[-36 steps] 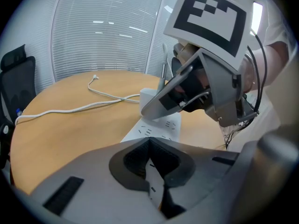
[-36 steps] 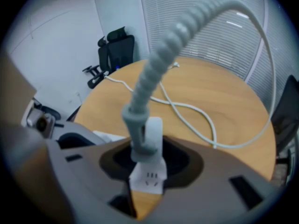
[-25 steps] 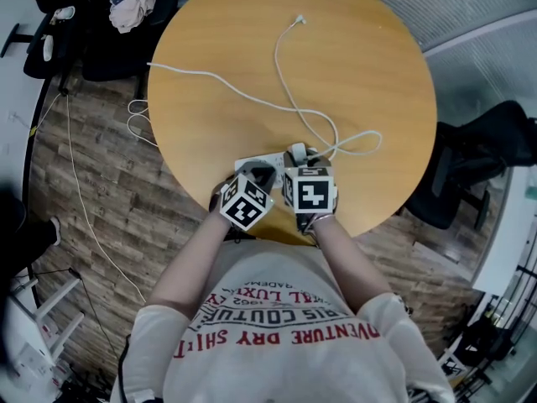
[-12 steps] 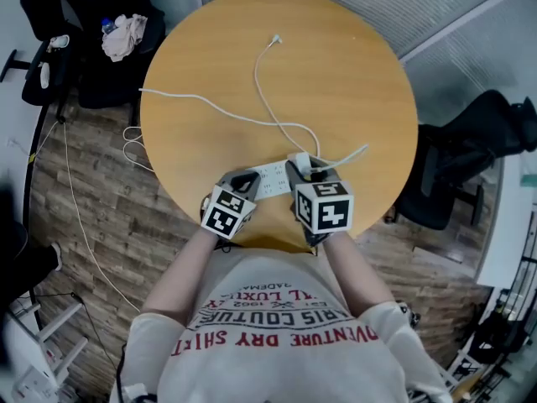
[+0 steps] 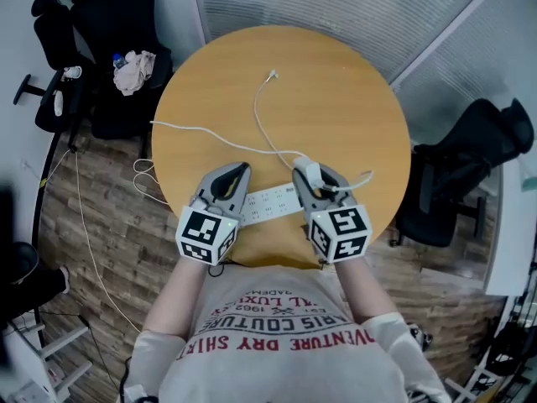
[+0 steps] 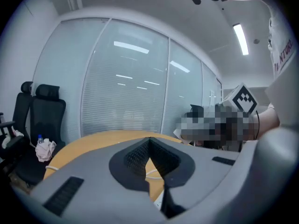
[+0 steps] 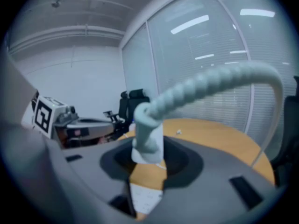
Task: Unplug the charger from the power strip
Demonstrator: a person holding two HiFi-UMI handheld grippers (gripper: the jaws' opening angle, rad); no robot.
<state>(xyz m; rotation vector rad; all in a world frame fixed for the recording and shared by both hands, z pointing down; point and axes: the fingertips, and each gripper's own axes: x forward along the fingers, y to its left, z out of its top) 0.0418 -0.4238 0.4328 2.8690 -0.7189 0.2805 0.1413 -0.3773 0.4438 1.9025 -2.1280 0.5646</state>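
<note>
A white power strip (image 5: 268, 201) lies near the front edge of the round wooden table (image 5: 352, 99). My right gripper (image 5: 310, 173) is shut on the white charger (image 7: 148, 139) and holds it clear above the strip (image 7: 145, 197). The charger's ribbed cable (image 7: 210, 80) arches up and to the right, and its thin lead runs to a loose plug (image 5: 273, 75) farther back on the table. My left gripper (image 5: 237, 175) hangs above the strip's left end; its tips (image 6: 149, 141) meet with nothing between them.
A second white cord (image 5: 201, 131) crosses the table and drops off its left edge to loops on the wooden floor (image 5: 143, 183). Black chairs (image 5: 117, 23) with a cloth and a bottle stand at the back left, another chair (image 5: 470, 166) at the right. Glass partitions stand behind.
Both grippers have risen off the table towards the head camera. The right one has lifted the charger off the power strip; the left one has come up off the strip's left end.
</note>
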